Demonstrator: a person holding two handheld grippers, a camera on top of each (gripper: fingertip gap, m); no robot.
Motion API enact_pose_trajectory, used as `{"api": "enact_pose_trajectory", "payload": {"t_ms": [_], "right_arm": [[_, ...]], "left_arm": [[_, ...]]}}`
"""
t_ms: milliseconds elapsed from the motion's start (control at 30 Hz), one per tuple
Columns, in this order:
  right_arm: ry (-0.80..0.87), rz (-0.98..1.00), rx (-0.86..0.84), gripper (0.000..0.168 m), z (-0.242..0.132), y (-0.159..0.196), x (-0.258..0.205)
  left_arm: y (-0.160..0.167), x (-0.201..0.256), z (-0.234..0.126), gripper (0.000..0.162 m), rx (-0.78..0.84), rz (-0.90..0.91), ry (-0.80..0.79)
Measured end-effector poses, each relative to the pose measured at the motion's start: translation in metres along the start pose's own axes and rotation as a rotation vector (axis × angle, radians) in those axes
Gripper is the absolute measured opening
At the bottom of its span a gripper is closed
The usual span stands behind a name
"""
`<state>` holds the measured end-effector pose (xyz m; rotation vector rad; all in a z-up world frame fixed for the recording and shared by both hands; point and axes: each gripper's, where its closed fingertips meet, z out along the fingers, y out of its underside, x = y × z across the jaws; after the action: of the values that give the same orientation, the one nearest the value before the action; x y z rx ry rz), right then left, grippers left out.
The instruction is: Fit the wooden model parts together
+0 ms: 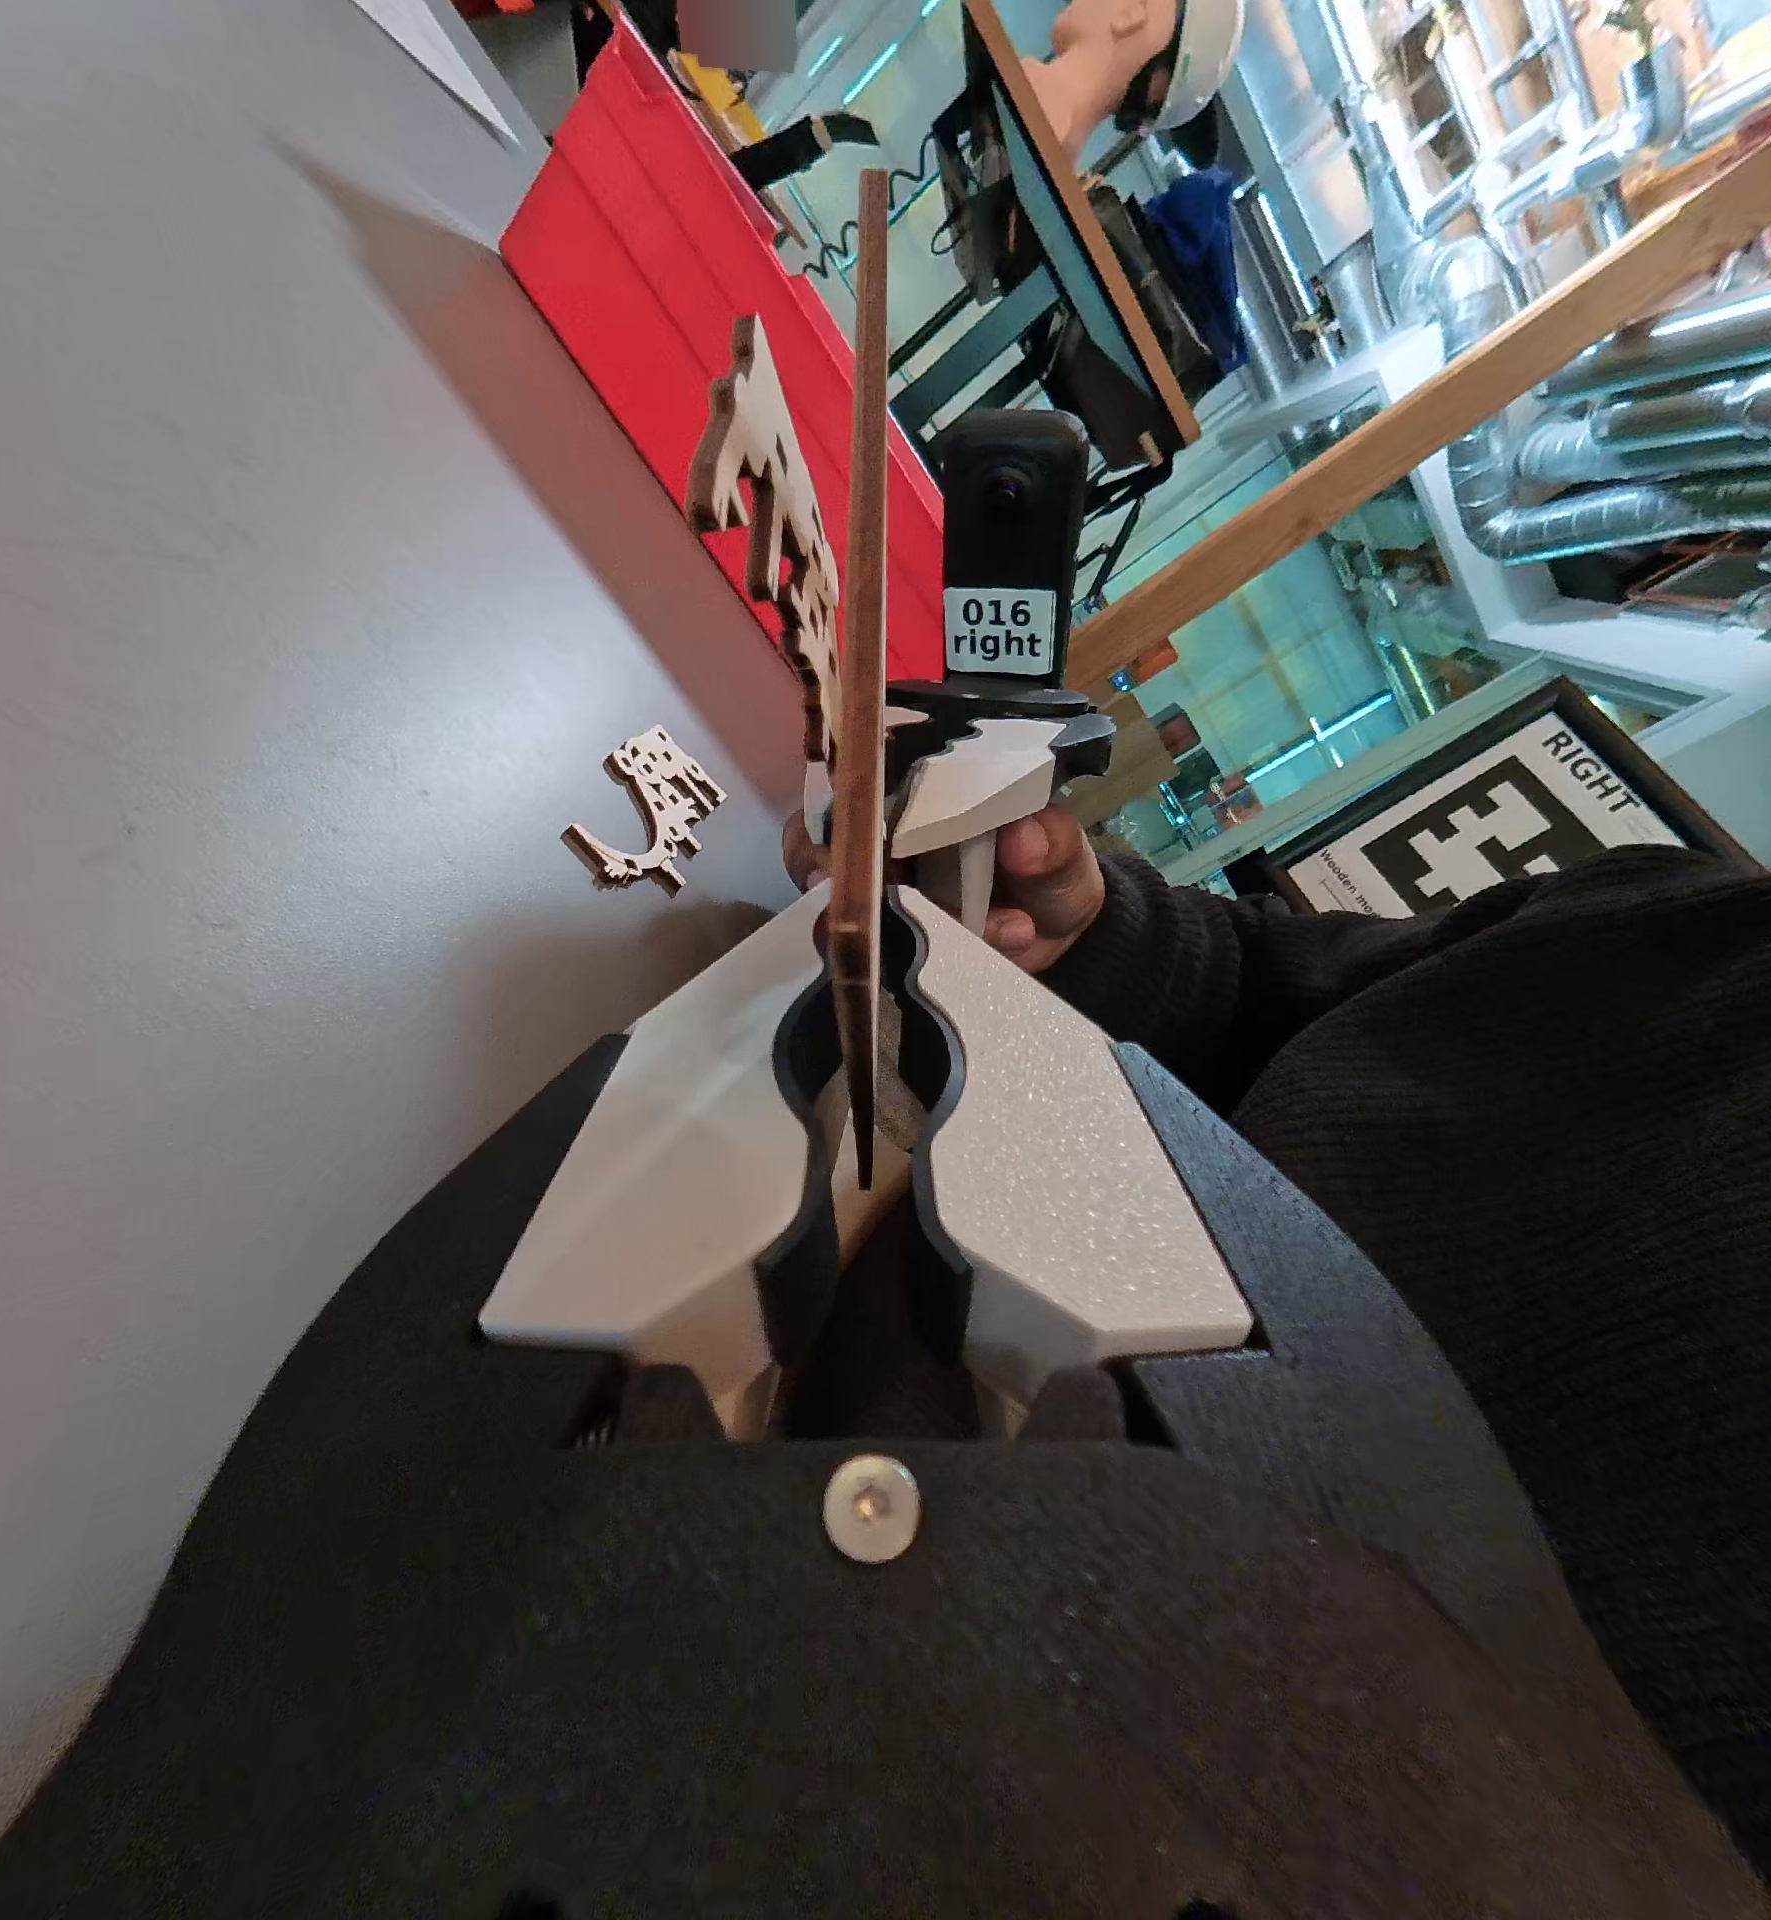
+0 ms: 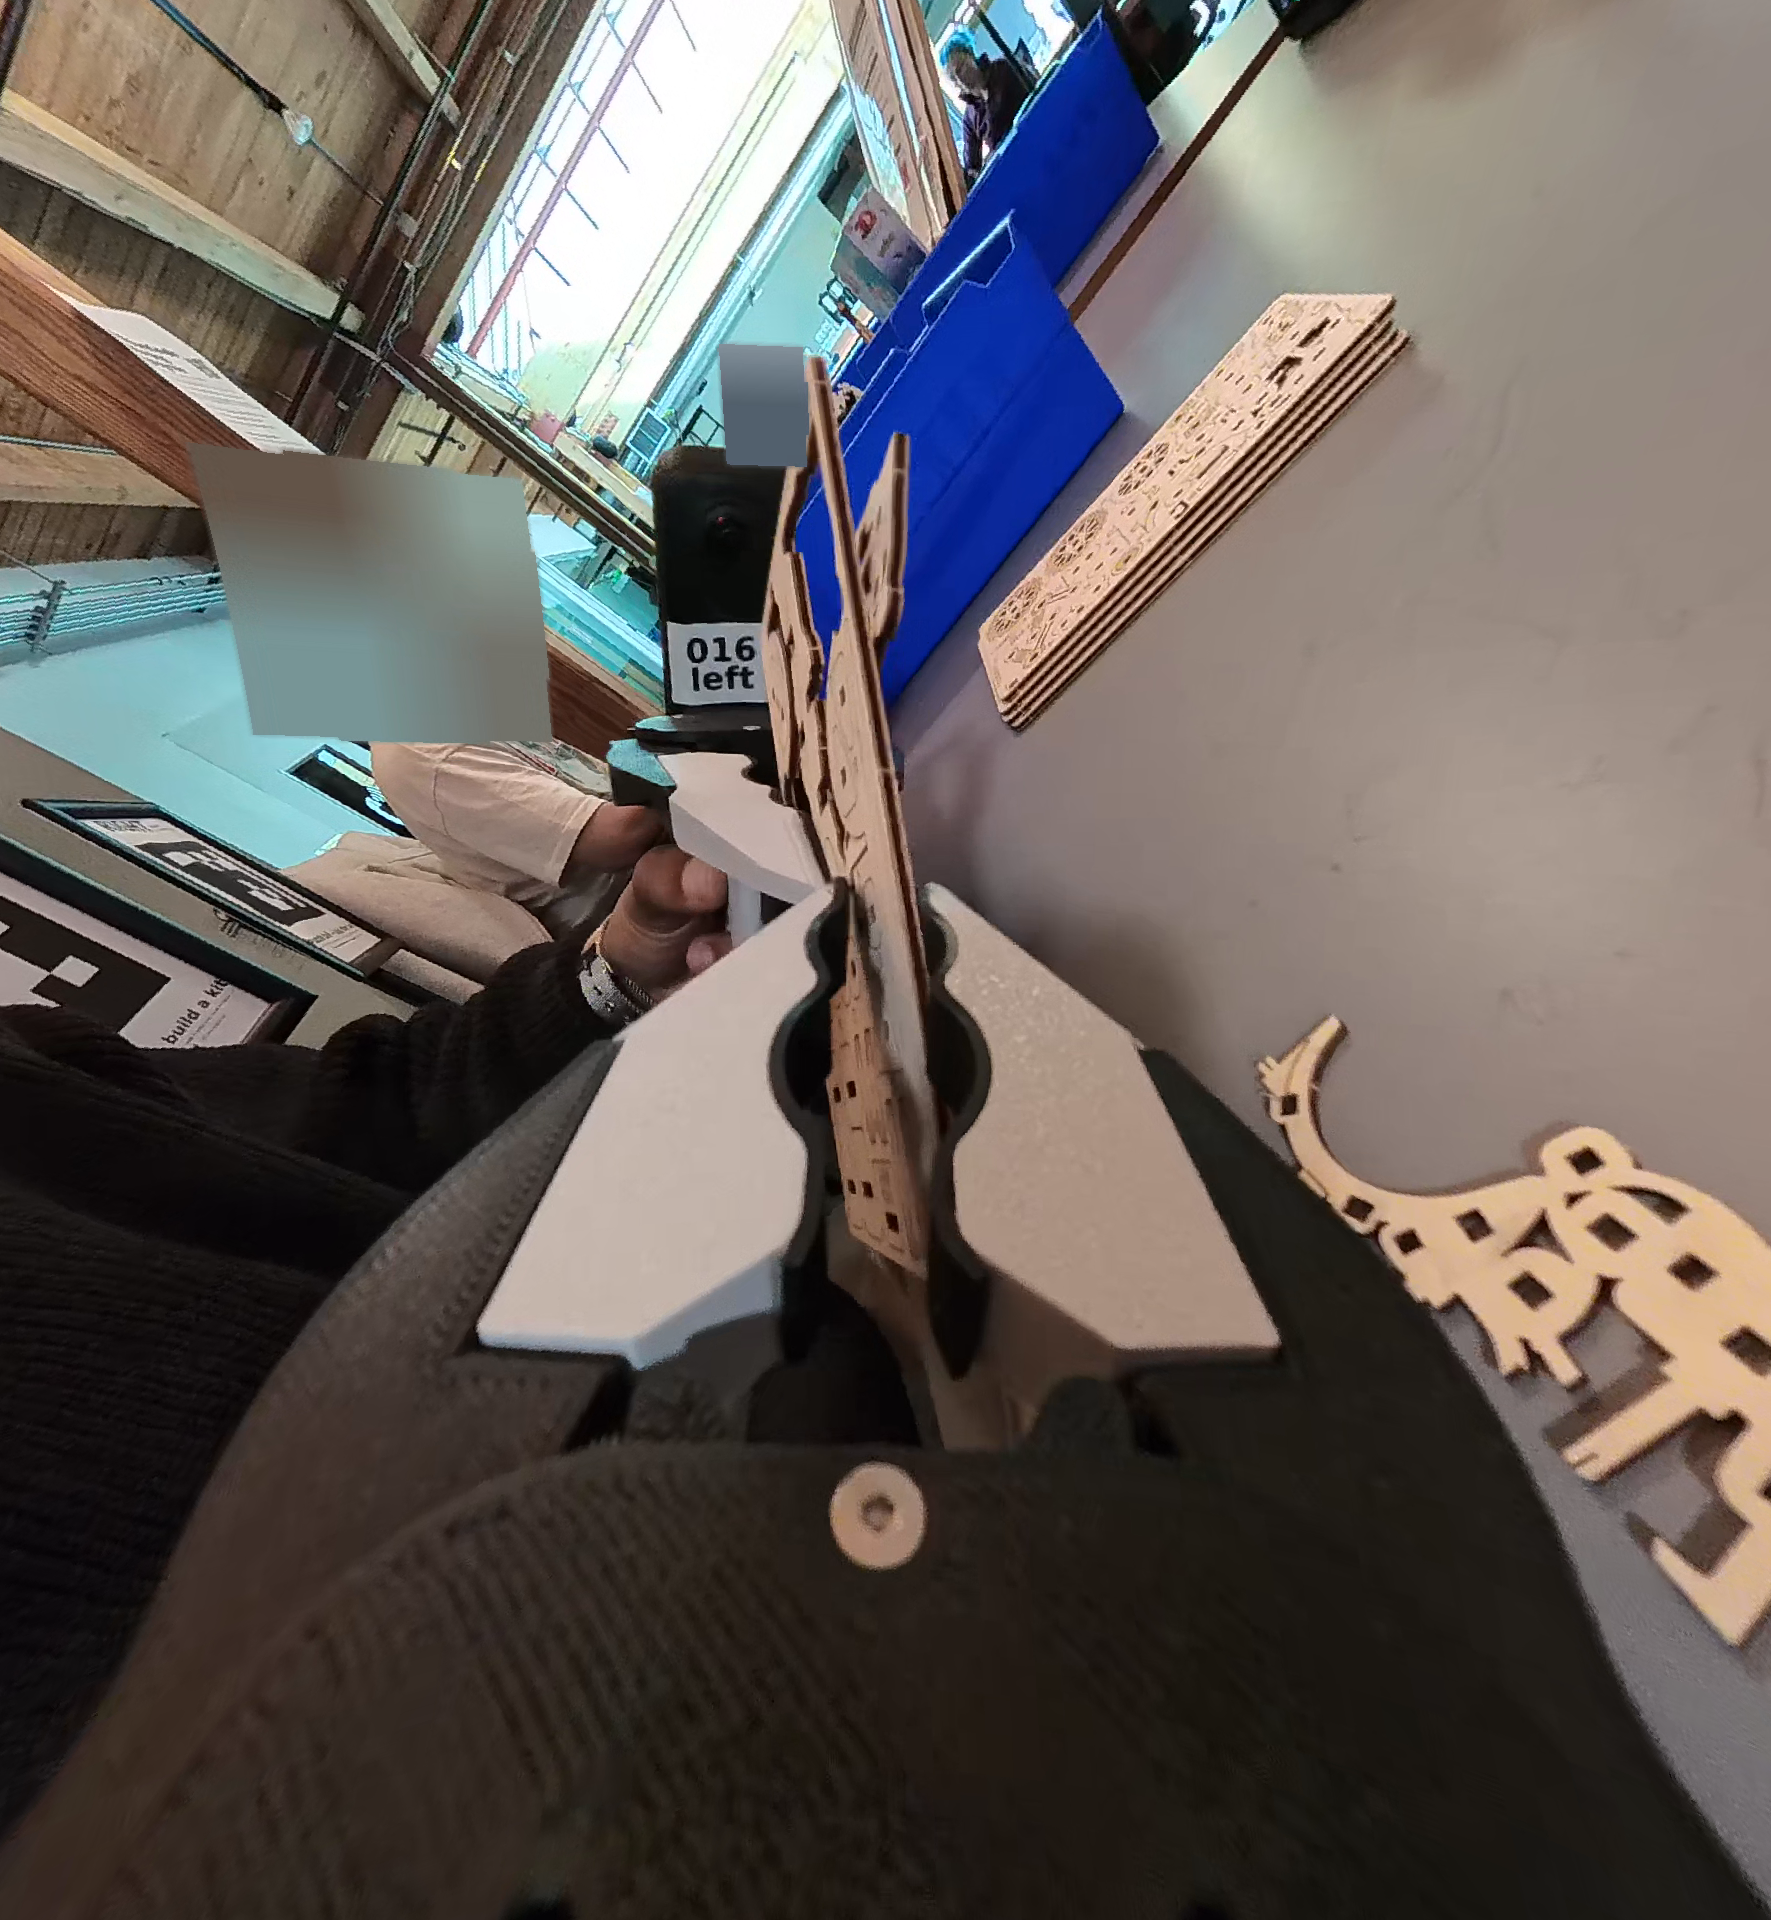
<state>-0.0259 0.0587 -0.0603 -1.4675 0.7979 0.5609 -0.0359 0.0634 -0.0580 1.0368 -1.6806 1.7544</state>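
The grey counter (image 2: 1483,831) fills the background in both wrist views, tilted steeply in each. On it stand a red plastic bin (image 1: 673,343) and a blue plastic bin (image 2: 974,457), with a stack of pale laser-cut plywood sheets (image 2: 1193,509) just beside the blue one. A loose, flat dinosaur-shaped wooden cut-out with square holes (image 2: 1546,1309) lies on the counter near the right gripper (image 2: 881,935). Held above the counter between both grippers is the partly built wooden model of thin slotted plywood panels (image 2: 850,748), seen almost edge-on. The left gripper (image 1: 860,925) has its white jaws clenched on one end of it, and the right gripper's jaws grasp the opposite end, each gripper facing the other. A small curved wooden piece (image 1: 647,810) lies apart on the counter.
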Motion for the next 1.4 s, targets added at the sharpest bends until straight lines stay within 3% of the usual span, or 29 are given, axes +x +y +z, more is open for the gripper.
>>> {"api": "enact_pose_trajectory", "payload": {"t_ms": [367, 467, 633, 800, 933, 1067, 1200, 1400], "right_arm": [[0.019, 0.034, 0.033, 0.017, -0.004, -0.006, 0.005], [0.048, -0.004, 0.103, 0.020, -0.016, -0.024, 0.009], [0.269, -0.468, 0.064, 0.023, -0.026, -0.036, 0.011], [0.447, -1.008, -0.193, 0.028, -0.002, 0.006, 0.013], [0.529, -1.326, -0.276, 0.030, 0.007, 0.020, 0.011], [0.549, -1.457, -0.348, 0.036, 0.008, 0.030, 0.015], [0.529, -1.455, -0.382, 0.046, 0.007, 0.035, 0.015], [0.501, -1.424, -0.386, 0.042, 0.008, 0.039, 0.014]], "left_arm": [[-0.002, 0.000, -0.002, 0.000, 0.003, 0.065, -0.041], [-0.017, -0.005, -0.012, 0.000, 0.085, 0.063, -0.069], [-0.029, -0.031, -0.034, 0.000, 0.158, -0.002, -0.176], [-0.013, -0.039, -0.025, 0.000, 0.068, -0.038, -0.210], [-0.005, -0.034, -0.017, 0.000, 0.013, -0.017, -0.202], [0.004, -0.029, -0.011, 0.000, -0.044, -0.011, -0.172], [0.015, -0.032, -0.008, 0.001, -0.117, -0.018, -0.170], [0.020, -0.032, -0.009, 0.001, -0.153, -0.031, -0.151]]}}
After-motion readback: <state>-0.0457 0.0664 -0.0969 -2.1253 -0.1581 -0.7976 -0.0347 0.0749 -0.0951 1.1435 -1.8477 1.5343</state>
